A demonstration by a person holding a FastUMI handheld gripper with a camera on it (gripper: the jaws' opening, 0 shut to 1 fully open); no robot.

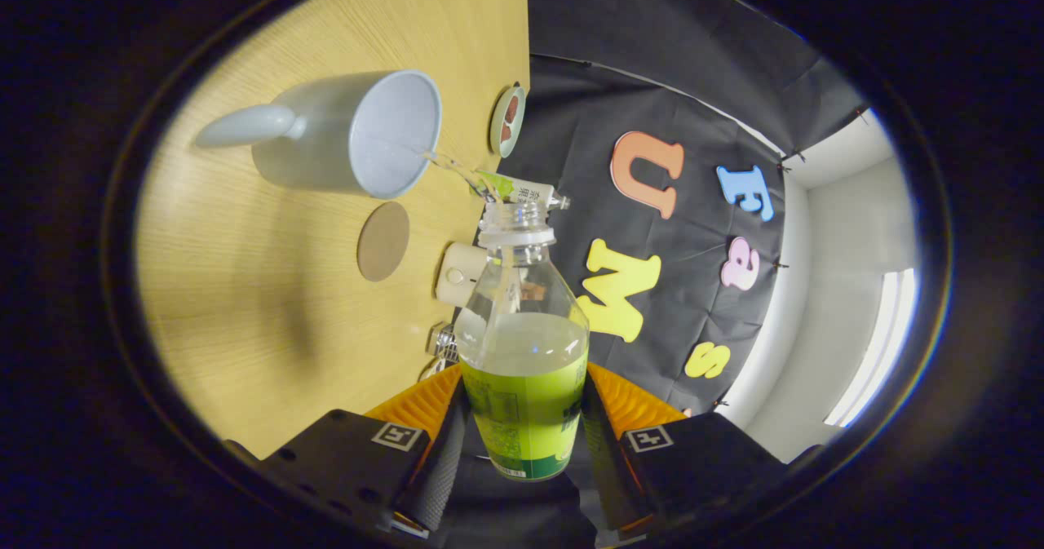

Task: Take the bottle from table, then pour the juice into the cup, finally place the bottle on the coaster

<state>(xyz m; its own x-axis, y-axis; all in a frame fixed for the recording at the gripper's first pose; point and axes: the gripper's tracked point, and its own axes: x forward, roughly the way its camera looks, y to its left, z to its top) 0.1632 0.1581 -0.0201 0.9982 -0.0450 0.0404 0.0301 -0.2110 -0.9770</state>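
The fingers (pixel 522 427) are closed tight on the bottle (pixel 522 345), one on each side of its green label. The bottle is tipped over on its side, and its open mouth points at the cup (pixel 351 133). A thin stream of juice (pixel 449 167) runs from the mouth to the rim of the cup. So the first step looks done: the bottle is off the bench (pixel 245 288) and in the fingers. The pouring step is going on right now. There is juice left in the bottle, up to about the top of the label.

What is left is to finish pouring, stand the bottle up again, and set it on the coaster (pixel 383 241). The round brown coaster lies flat on the bench, just beside the cup and between the cup and the fingers. Nothing sits on it.

Other things lie near the far side of the bench. A small white box (pixel 458 273) is close to the coaster. A little green dish (pixel 507 121) with something brown in it sits beyond the cup. Something shiny (pixel 442 343) is near the fingers, too small to tell what it is. I think the white box is the one to watch, since it sits so close to the coaster.
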